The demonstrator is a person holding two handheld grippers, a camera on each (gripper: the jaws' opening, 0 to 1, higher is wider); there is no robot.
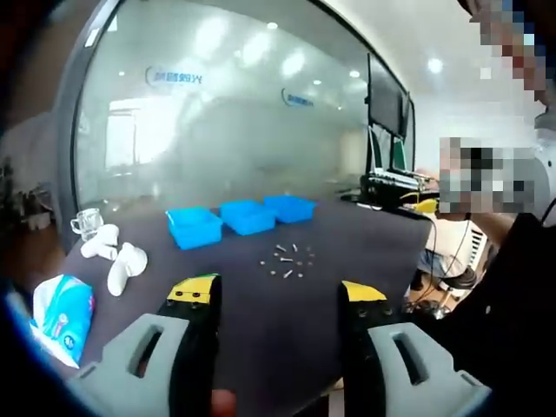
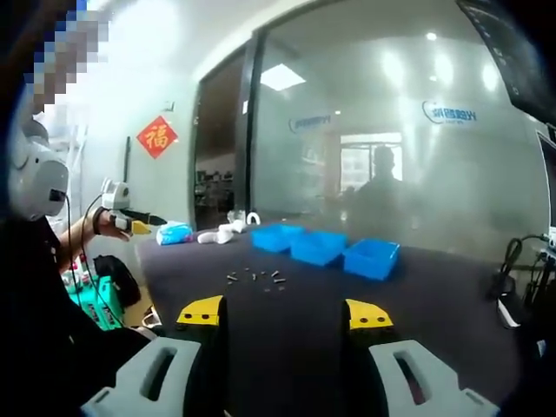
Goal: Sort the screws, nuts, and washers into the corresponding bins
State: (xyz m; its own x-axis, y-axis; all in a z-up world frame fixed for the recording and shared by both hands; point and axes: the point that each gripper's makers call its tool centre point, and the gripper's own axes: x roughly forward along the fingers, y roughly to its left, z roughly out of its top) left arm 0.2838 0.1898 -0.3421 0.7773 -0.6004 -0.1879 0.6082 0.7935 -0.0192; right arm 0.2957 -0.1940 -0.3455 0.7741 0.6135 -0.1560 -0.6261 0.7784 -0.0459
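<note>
Three blue bins (image 1: 248, 215) stand in a row on the far side of a dark table (image 1: 261, 321). Several small screws, nuts and washers (image 1: 288, 259) lie scattered in front of them. My left gripper (image 1: 278, 291) hangs open above the near table edge, well short of the parts, with nothing between its yellow-tipped jaws. In the right gripper view the bins (image 2: 321, 247) sit right of centre and the small parts (image 2: 256, 278) lie ahead. My right gripper (image 2: 285, 314) is open and holds nothing. The left gripper (image 2: 137, 222) shows at the left, held in a hand.
Two white controllers (image 1: 117, 256), a glass cup (image 1: 87, 222) and a blue tissue pack (image 1: 61, 314) lie at the table's left end. A glass wall (image 1: 217, 113) stands behind the table. A person in black (image 1: 512, 269) stands at the right, near cables and a monitor (image 1: 387, 104).
</note>
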